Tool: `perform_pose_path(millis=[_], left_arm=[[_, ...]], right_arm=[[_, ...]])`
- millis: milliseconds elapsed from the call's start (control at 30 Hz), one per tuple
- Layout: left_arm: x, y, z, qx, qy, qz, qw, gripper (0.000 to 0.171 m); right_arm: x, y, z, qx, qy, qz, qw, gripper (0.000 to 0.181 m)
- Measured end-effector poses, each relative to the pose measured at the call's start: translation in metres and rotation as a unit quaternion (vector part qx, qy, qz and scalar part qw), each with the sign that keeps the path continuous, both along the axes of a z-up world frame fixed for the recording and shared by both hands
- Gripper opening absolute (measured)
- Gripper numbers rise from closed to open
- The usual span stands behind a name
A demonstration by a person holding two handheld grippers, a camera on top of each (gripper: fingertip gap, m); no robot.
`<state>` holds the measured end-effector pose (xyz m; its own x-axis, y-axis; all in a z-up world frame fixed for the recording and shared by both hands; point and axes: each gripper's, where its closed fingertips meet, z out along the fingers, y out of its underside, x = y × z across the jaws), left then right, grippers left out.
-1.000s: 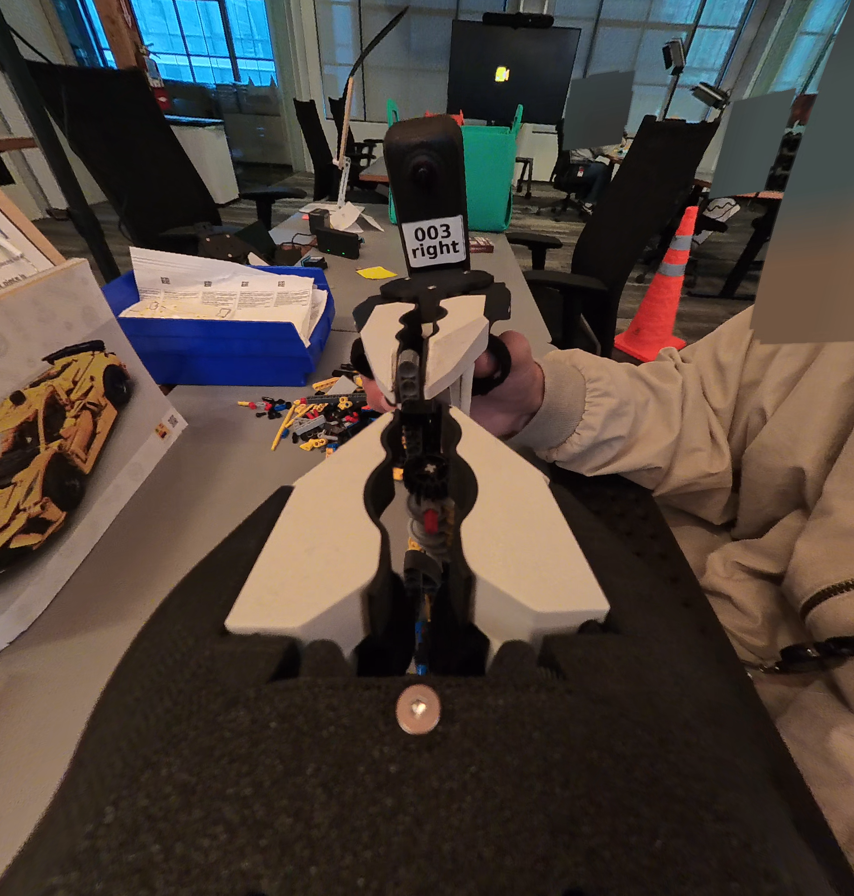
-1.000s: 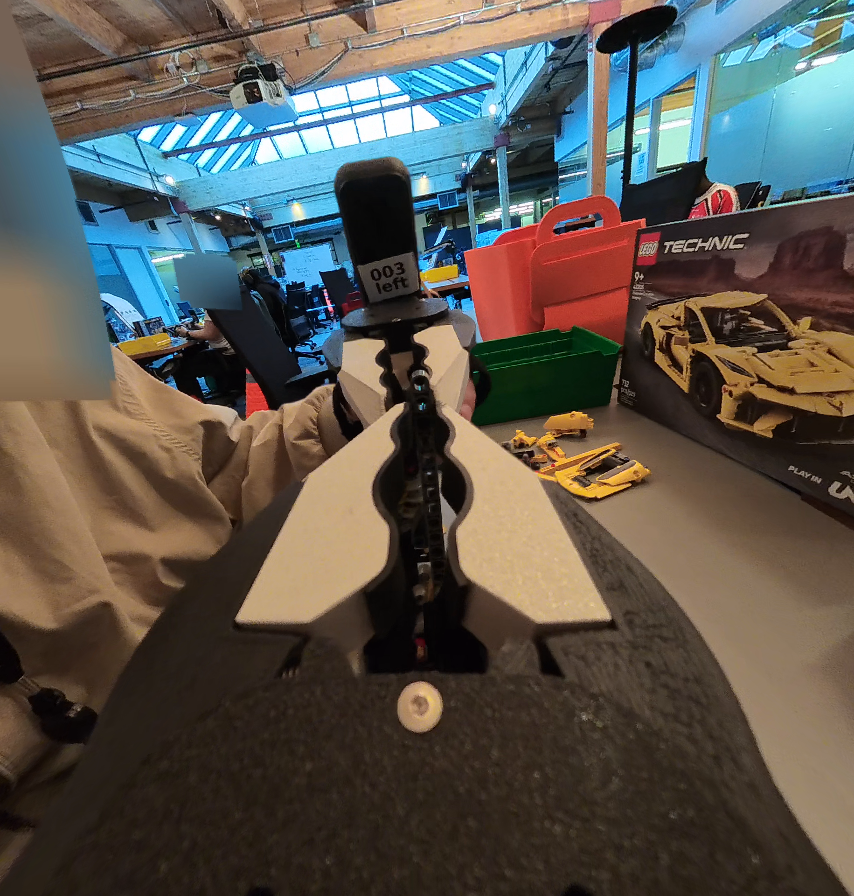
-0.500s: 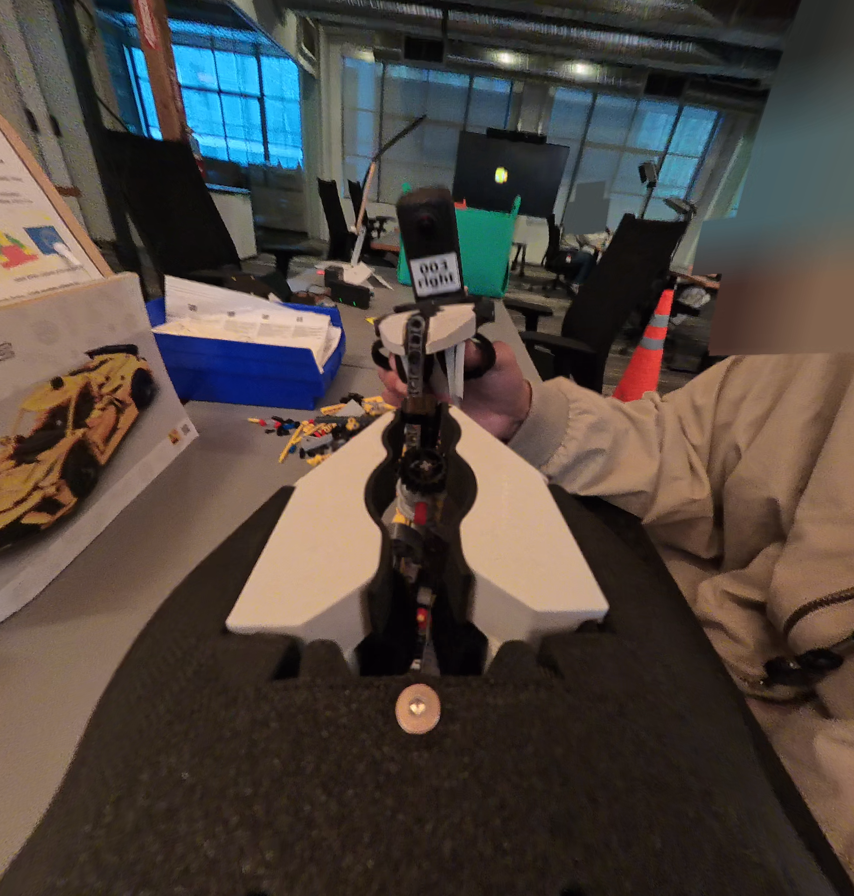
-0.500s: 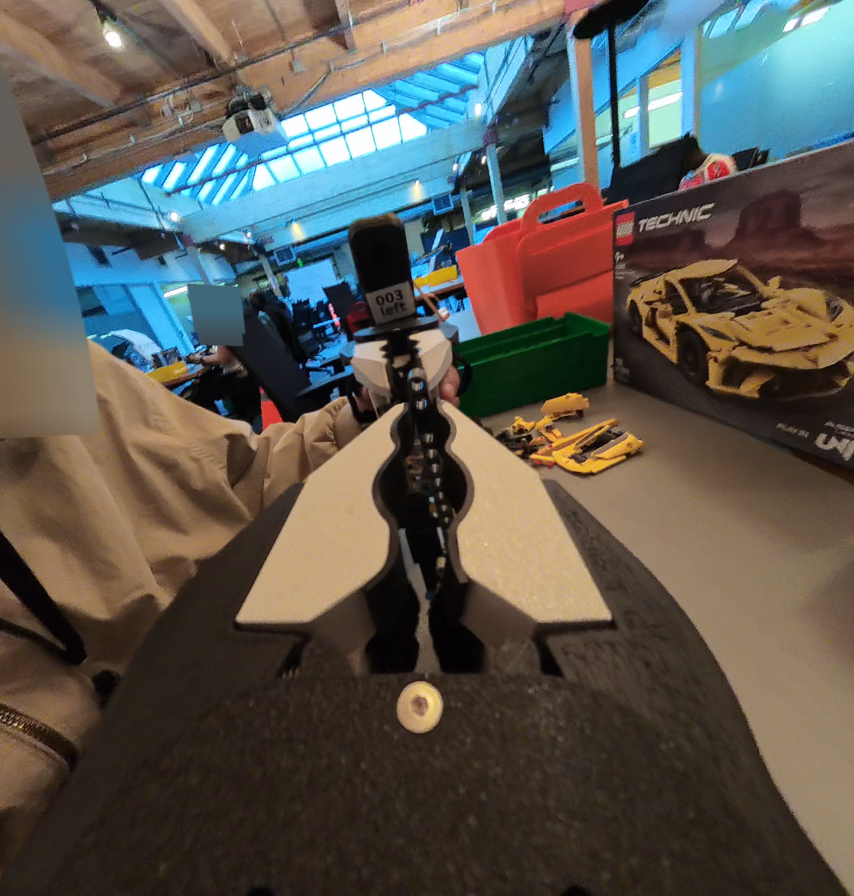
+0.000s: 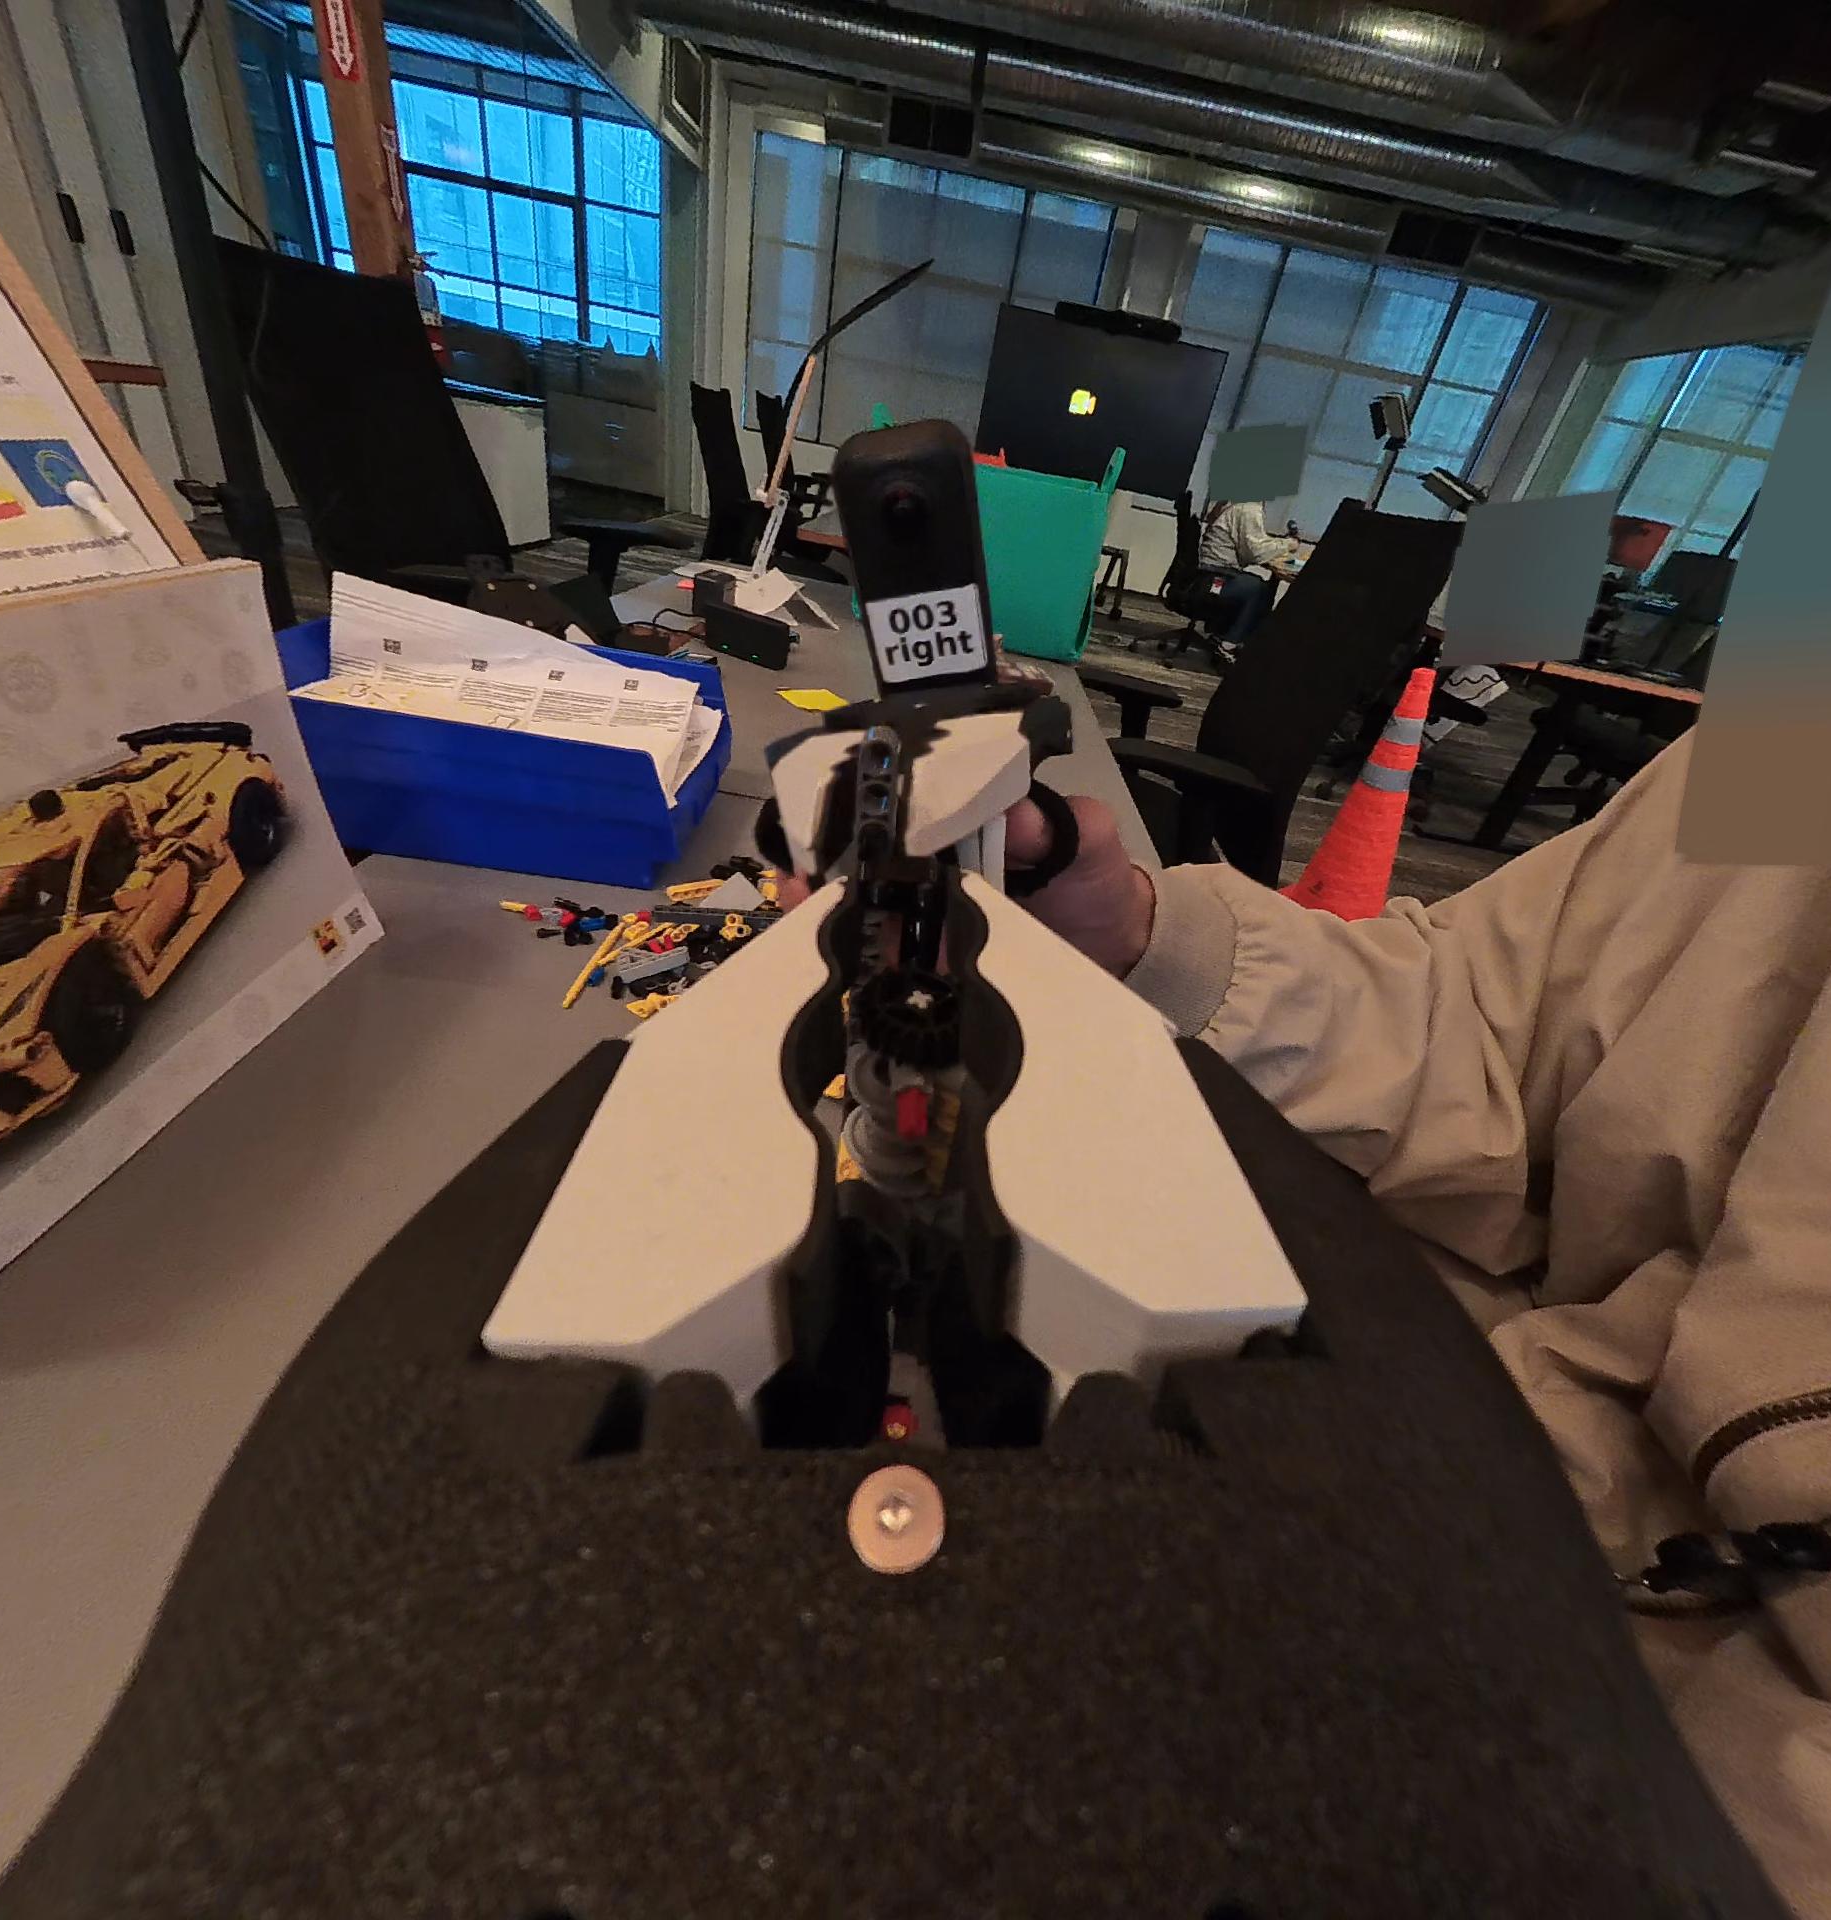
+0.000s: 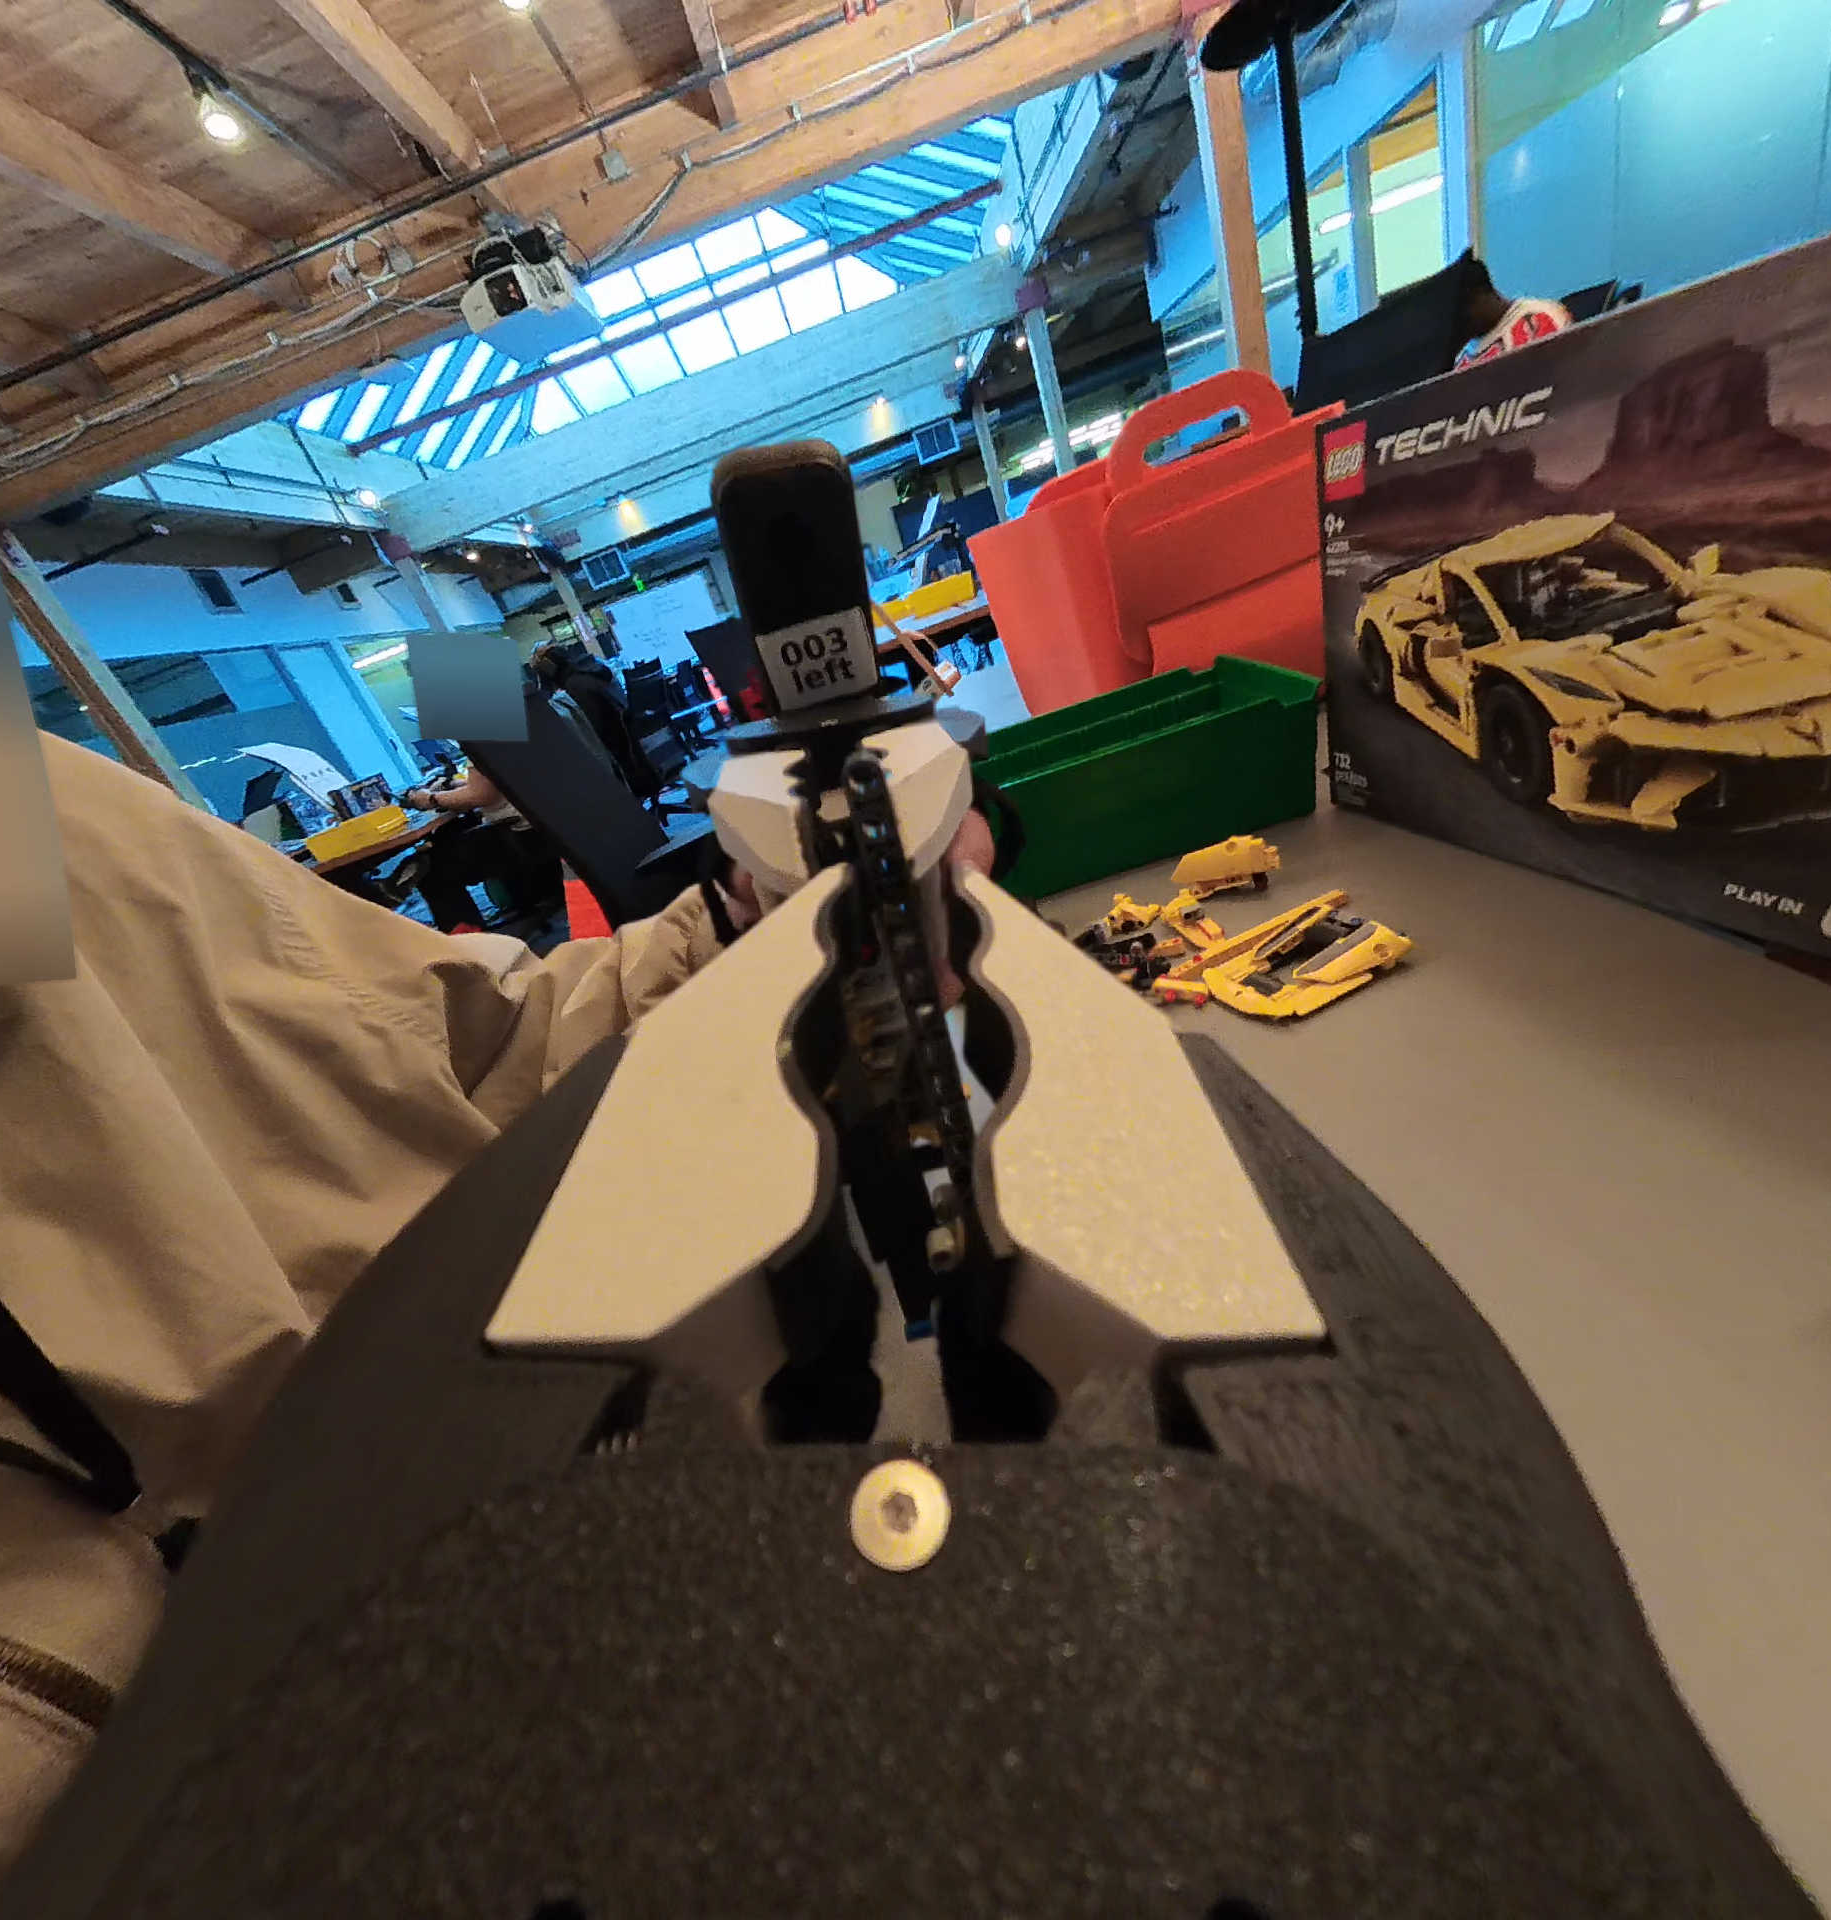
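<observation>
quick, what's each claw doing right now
left claw: shut on the black brick assembly.
right claw: shut on the same assembly's other end.

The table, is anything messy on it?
Yes. Small loose bricks lie scattered on the grey table before the blue bin, and yellow car panels lie loose near the green bin.

Compared with half a second ago, the right gripper (image 5: 875,795) sits nearer the left gripper (image 5: 906,904) again, larger in the left wrist view. The black toy-brick assembly (image 5: 895,1029) clamped between them shows its black gear more plainly.
</observation>
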<state>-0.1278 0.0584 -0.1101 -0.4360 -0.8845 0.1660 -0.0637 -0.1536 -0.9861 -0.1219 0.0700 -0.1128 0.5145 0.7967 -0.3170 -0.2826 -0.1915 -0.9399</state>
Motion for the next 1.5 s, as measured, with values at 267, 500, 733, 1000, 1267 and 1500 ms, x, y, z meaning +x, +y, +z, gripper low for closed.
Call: perform_pose_path(millis=[267,500,733,1000,1267,1500], left_arm=[[0.000,-0.001,0.001,0.006,0.001,0.000,1.000,0.015],[-0.002,0.008,0.034,-0.054,-0.036,0.010,0.998,0.023],[-0.003,0.033,0.038,-0.125,-0.045,-0.006,0.991,0.020],[0.001,0.000,0.013,0.019,-0.003,-0.016,1.000,0.000],[-0.015,0.031,0.019,-0.023,-0.037,0.026,0.999,0.029],[-0.007,0.007,-0.027,0.009,0.026,-0.031,0.999,0.062]], right_arm=[[0.001,0.002,-0.006,0.003,-0.027,-0.003,1.000,0.007],[-0.001,0.002,-0.006,0.014,-0.050,-0.021,0.998,0.006],[0.002,0.002,-0.007,0.010,-0.041,-0.024,0.999,0.006],[0.012,0.011,-0.010,-0.005,-0.050,-0.070,0.996,0.006],[0.016,0.009,-0.011,-0.009,-0.039,-0.065,0.997,0.006],[0.019,0.015,-0.014,-0.032,0.034,-0.017,0.999,0.006]])
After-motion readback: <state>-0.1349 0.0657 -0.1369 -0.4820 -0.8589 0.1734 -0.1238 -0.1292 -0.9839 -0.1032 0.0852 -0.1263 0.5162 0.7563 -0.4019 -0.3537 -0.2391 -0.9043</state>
